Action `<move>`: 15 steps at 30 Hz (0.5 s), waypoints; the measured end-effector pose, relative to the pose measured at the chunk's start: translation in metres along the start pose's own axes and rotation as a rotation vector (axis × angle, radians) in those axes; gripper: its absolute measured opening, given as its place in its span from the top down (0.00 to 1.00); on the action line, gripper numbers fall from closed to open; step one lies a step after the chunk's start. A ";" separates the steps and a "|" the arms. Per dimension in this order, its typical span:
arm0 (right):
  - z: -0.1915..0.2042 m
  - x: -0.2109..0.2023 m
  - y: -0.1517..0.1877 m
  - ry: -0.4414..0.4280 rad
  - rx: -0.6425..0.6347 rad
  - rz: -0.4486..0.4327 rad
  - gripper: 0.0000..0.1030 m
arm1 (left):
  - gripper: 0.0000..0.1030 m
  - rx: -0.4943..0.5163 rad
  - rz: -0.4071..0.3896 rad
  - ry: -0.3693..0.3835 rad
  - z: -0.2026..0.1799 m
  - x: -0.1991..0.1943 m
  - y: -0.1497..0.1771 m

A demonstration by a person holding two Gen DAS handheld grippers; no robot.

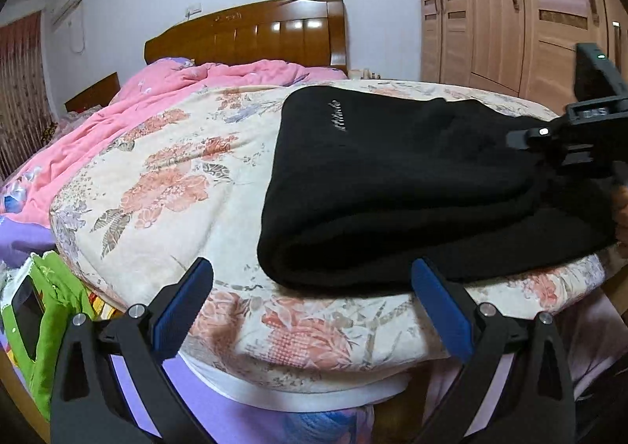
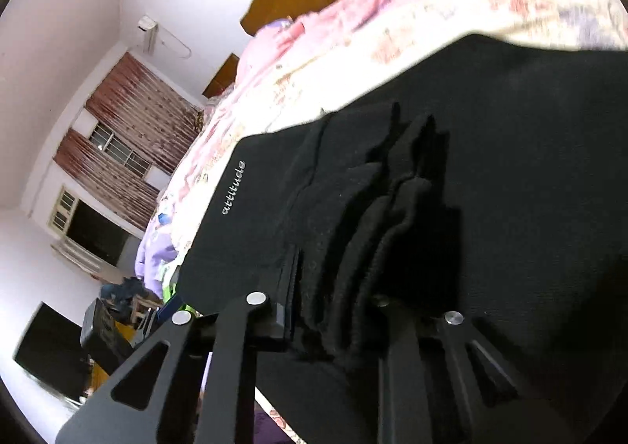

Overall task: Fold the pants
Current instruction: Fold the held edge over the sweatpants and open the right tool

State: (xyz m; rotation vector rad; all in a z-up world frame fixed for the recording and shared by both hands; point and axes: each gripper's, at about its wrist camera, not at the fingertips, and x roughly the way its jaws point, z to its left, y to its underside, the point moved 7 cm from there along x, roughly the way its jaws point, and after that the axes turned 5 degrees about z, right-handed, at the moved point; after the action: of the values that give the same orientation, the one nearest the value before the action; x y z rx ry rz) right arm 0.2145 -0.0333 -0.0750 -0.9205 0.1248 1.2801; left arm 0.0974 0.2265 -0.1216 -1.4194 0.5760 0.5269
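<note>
Black pants (image 1: pixel 392 177) lie folded in a thick stack near the foot of the bed, with white lettering (image 1: pixel 337 116) on the top layer. My left gripper (image 1: pixel 313 267) stands open at the bed's front edge, just short of the stack's folded corner, with nothing between its blue pads (image 1: pixel 176 310). My right gripper (image 1: pixel 526 141) comes in from the right side of the stack. In the right wrist view the right gripper (image 2: pixel 341 279) is shut on a bunched edge of the pants (image 2: pixel 510 130), and the cloth hides its right finger.
A floral sheet (image 1: pixel 176 177) covers the bed, with a pink quilt (image 1: pixel 117 122) heaped toward the wooden headboard (image 1: pixel 251 35). A wardrobe (image 1: pixel 510 12) stands at the right. Green cloth (image 1: pixel 51 306) lies low at the left. A hand (image 1: pixel 620 204) shows at the right edge.
</note>
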 end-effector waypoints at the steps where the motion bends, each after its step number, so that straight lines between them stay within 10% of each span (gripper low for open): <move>1: 0.004 -0.003 -0.001 0.002 -0.012 -0.013 0.81 | 0.02 -0.016 0.001 0.006 0.002 0.002 -0.002; 15: 0.012 -0.027 0.002 0.027 -0.118 -0.113 0.83 | 0.01 -0.174 0.046 -0.139 0.049 0.031 -0.023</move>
State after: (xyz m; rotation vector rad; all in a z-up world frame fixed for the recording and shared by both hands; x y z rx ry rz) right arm 0.1990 -0.0458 -0.0537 -1.0321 0.0185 1.1802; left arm 0.1382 0.2736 -0.1215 -1.5226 0.4610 0.7202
